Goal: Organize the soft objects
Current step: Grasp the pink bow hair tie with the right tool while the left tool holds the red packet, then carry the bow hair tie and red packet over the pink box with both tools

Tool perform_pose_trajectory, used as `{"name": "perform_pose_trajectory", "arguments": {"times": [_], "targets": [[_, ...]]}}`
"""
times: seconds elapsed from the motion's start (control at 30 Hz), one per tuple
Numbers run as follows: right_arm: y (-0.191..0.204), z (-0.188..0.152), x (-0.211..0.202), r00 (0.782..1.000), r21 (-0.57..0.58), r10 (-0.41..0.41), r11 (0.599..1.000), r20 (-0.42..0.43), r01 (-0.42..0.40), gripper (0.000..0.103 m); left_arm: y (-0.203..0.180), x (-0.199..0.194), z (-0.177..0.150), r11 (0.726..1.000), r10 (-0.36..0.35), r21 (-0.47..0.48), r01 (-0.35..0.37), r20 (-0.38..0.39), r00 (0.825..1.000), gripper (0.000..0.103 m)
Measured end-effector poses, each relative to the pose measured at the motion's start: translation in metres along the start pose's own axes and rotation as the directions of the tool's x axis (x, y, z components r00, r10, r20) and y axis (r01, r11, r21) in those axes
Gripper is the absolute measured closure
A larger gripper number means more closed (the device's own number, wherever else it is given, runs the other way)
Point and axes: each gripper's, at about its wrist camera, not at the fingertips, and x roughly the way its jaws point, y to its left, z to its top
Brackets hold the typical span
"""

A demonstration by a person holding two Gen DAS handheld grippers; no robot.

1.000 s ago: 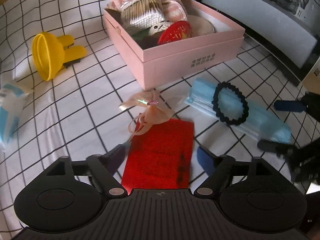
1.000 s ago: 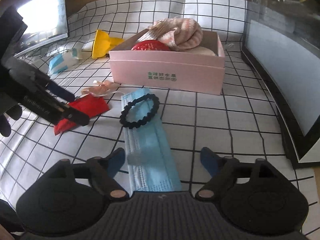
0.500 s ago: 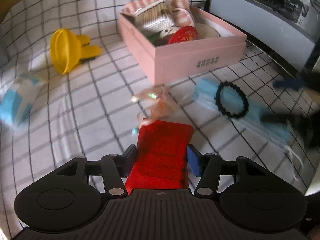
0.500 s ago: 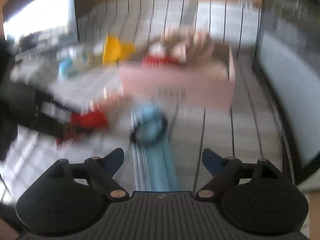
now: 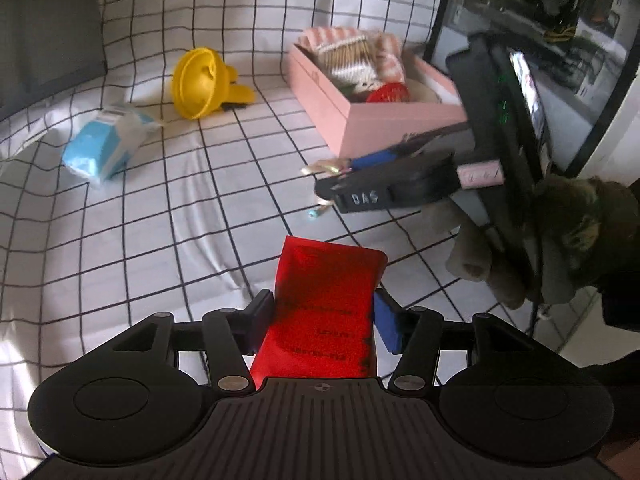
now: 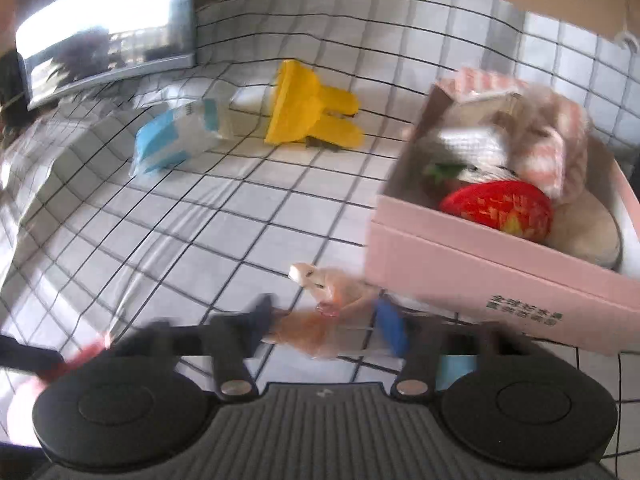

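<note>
A flat red pouch (image 5: 324, 312) is pinched between the pads of my left gripper (image 5: 322, 320), lifted off the checked cloth. In the right wrist view my right gripper (image 6: 324, 322) straddles a peach ribbon bow (image 6: 320, 320) lying just in front of the pink box (image 6: 480, 280). Its jaws are closing with the bow between them; blur hides whether the pads touch it. The left wrist view shows that gripper's fingers (image 5: 372, 158) over the bow (image 5: 324, 166), held by a gloved hand (image 5: 560, 240). The pink box (image 5: 360, 128) holds striped cloth and a red strawberry-like item (image 6: 496, 208).
A yellow funnel-shaped object (image 5: 200, 80) and a blue-and-white tissue pack (image 5: 108, 144) lie on the cloth at the back left. A sliver of blue face mask (image 6: 456, 364) shows under my right gripper. A monitor (image 6: 104, 40) stands at the cloth's far edge.
My left gripper closed on the red pouch and raised it. My right gripper swung left from the blue mask and bracelet to the ribbon bow, and its jaws have narrowed.
</note>
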Motion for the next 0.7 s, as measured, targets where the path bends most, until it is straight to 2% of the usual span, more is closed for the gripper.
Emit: {"name": "perform_pose_trajectory", "arguments": {"times": [0.03, 0.1, 0.17, 0.27, 0.37, 0.43, 0.57, 0.63, 0.7], "targets": [[0.005, -0.001, -0.001, 1.000, -0.026, -0.001, 1.000, -0.001, 0.001, 0.086, 0.001, -0.003, 0.000, 1.000, -0.007, 0.002, 0.007, 0.003, 1.000, 0.044], [0.014, -0.002, -0.006, 1.000, -0.067, 0.022, 0.997, -0.016, -0.023, 0.088, 0.000, -0.007, 0.002, 0.999, -0.027, 0.020, 0.027, 0.004, 1.000, 0.044], [0.022, -0.003, -0.023, 0.999, -0.088, 0.031, 0.996, 0.009, -0.030, 0.089, -0.002, -0.010, 0.004, 0.998, -0.051, 0.048, 0.050, 0.007, 0.999, 0.044], [0.027, 0.003, -0.069, 0.995, -0.108, 0.043, 0.994, 0.090, -0.033, 0.089, -0.009, -0.017, 0.010, 0.990, -0.104, 0.096, 0.102, 0.014, 0.994, 0.044], [0.017, 0.015, -0.129, 0.981, -0.082, 0.032, 0.996, 0.191, -0.017, 0.089, -0.023, -0.025, 0.022, 0.974, -0.163, 0.166, 0.156, 0.032, 0.986, 0.044], [0.005, 0.022, -0.167, 0.965, -0.051, -0.013, 0.998, 0.262, 0.028, 0.089, -0.031, -0.029, 0.037, 0.959, -0.200, 0.215, 0.185, 0.050, 0.979, 0.044], [-0.024, 0.028, -0.235, 0.910, 0.018, -0.167, 0.985, 0.380, 0.173, 0.089, -0.046, -0.029, 0.088, 0.935, -0.238, 0.299, 0.192, 0.125, 0.963, 0.044], [-0.035, 0.023, -0.254, 0.886, 0.052, -0.240, 0.970, 0.398, 0.239, 0.089, -0.055, -0.026, 0.120, 0.927, -0.237, 0.339, 0.163, 0.188, 0.953, 0.044], [-0.047, 0.013, -0.267, 0.872, 0.092, -0.290, 0.957, 0.394, 0.276, 0.089, -0.061, -0.016, 0.152, 0.924, -0.246, 0.349, 0.157, 0.226, 0.943, 0.044]]}}
